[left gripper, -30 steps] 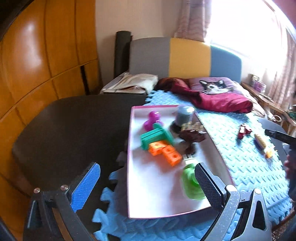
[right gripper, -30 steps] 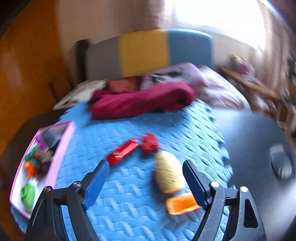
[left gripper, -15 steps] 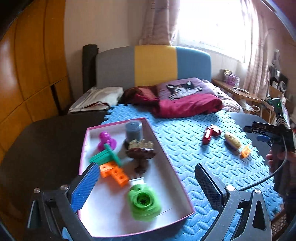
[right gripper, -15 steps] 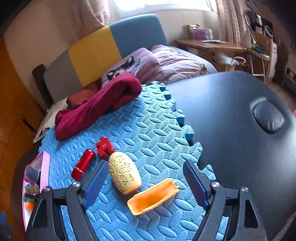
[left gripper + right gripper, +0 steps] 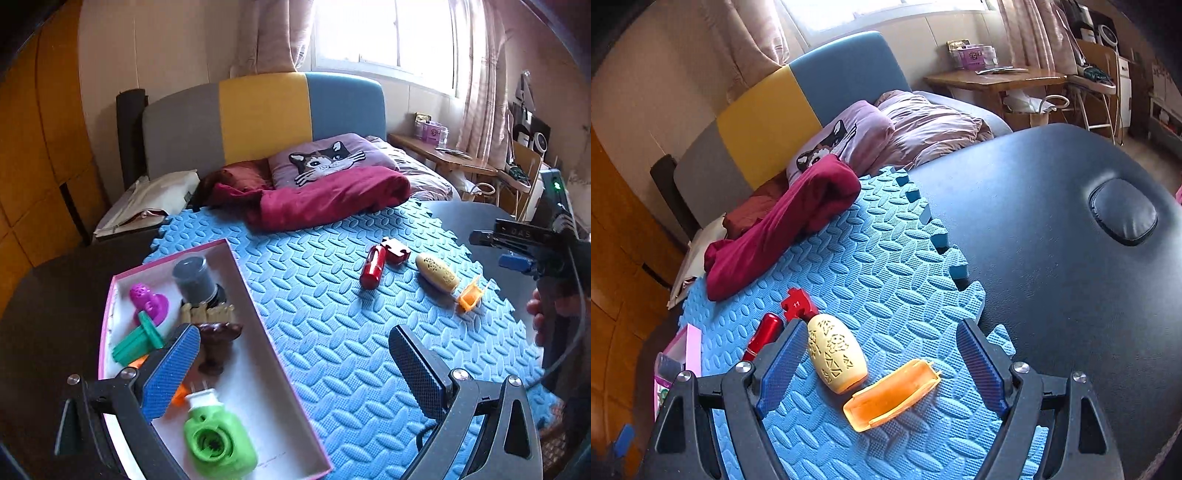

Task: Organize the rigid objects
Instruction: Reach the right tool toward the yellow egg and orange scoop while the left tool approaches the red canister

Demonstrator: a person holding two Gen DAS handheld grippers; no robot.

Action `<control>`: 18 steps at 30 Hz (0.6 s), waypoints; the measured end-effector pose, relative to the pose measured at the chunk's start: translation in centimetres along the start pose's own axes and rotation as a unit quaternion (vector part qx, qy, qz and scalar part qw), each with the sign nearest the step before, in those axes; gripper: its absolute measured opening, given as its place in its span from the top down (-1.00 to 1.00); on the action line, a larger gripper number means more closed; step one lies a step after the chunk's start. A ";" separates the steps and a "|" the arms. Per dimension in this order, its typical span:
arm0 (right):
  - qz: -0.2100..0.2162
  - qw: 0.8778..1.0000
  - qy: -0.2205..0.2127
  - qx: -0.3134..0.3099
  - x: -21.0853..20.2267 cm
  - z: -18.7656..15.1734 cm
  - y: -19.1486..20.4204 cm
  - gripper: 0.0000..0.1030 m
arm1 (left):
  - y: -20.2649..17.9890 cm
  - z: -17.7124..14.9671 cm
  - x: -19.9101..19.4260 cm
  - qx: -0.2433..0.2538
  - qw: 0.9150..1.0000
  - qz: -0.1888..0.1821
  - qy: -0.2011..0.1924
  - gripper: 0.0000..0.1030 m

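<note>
Behind your work surface you see a bed with a headboard (image 5: pixel 264 118) in grey, yellow and blue panels. A purple cat pillow (image 5: pixel 325 158) leans near it, with a dark red blanket (image 5: pixel 325 201) bunched just in front, touching the blue foam mat (image 5: pixel 332 332). To your right stands a wooden desk (image 5: pixel 993 79) under the curtained window (image 5: pixel 384 33). A black padded table (image 5: pixel 1071 258) lies beneath the mat.

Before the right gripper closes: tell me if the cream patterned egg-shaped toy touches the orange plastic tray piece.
Apart. The right wrist view shows a strip of blue foam mat between the cream egg-shaped toy and the orange tray piece.
</note>
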State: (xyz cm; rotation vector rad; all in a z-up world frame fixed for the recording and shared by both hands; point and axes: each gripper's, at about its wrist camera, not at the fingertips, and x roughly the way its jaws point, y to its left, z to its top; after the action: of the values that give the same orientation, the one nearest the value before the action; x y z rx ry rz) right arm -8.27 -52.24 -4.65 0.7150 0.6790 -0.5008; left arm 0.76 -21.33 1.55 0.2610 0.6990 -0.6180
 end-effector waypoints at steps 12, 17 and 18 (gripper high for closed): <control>0.026 0.999 0.007 0.024 -0.1 0.2 -0.5 -0.63 | -3.1 2.4 5.8 0.023 0.998 -0.009 0.053 -1.00; 0.033 0.999 0.008 0.028 -0.2 0.2 -0.6 -0.63 | -5.5 3.5 8.6 0.053 0.996 -0.011 0.066 -0.99; 0.035 0.999 0.008 0.028 -0.2 0.2 -0.5 -0.63 | -5.7 3.7 9.0 0.056 0.996 -0.013 0.069 -1.00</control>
State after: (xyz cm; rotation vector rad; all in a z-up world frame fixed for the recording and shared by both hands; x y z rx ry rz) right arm -8.64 -52.70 -4.65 0.7931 0.6554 -0.4509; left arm 4.55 -31.37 -1.89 0.4011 0.8029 -0.6702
